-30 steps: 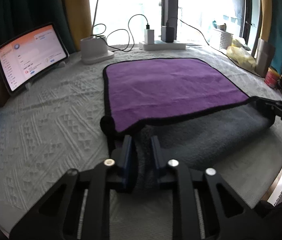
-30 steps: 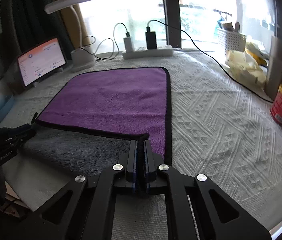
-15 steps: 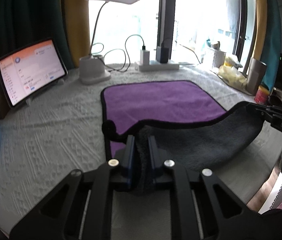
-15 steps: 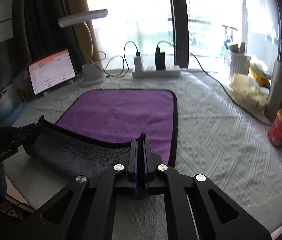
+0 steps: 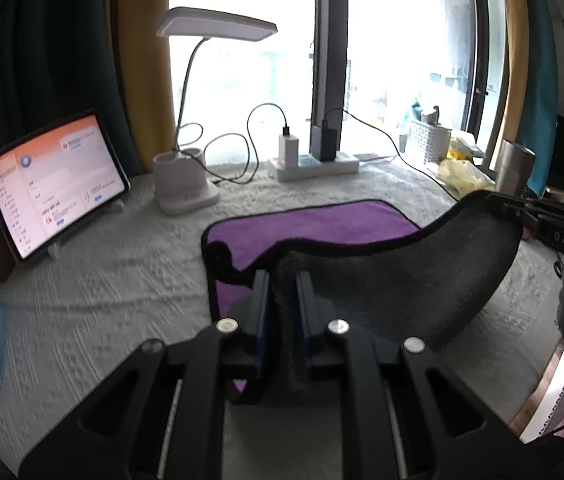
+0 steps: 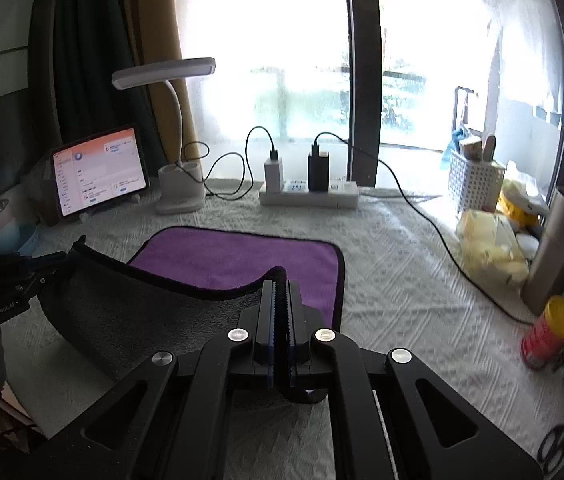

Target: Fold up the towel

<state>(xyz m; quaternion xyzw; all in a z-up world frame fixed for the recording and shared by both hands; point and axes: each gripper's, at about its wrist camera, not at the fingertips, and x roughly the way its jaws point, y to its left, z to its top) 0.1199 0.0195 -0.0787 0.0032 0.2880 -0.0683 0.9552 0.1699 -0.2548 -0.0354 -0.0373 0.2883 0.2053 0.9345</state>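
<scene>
A purple towel (image 5: pixel 314 224) with a black border and grey underside lies on the white knitted table cover. Its near edge is lifted, so the grey underside (image 5: pixel 402 280) hangs as a curved sheet above the table. My left gripper (image 5: pixel 282 280) is shut on the towel's near left corner. My right gripper (image 6: pixel 279 282) is shut on the near right corner. The towel also shows in the right wrist view (image 6: pixel 234 256). Each gripper shows in the other's view: the right gripper (image 5: pixel 530 216) at the right edge, the left gripper (image 6: pixel 38 264) at the left edge.
At the back stand a tablet (image 5: pixel 54 184), a white desk lamp (image 5: pixel 186 184) and a power strip (image 5: pixel 314 164) with cables. On the right are a white basket (image 6: pixel 474 180), yellow bags (image 6: pixel 490 244), a metal tumbler (image 6: pixel 558 248), a red can (image 6: pixel 546 332) and scissors (image 6: pixel 562 440).
Both grippers have risen and moved forward with the towel's near edge. The grey underside now hangs higher and covers more of the purple side.
</scene>
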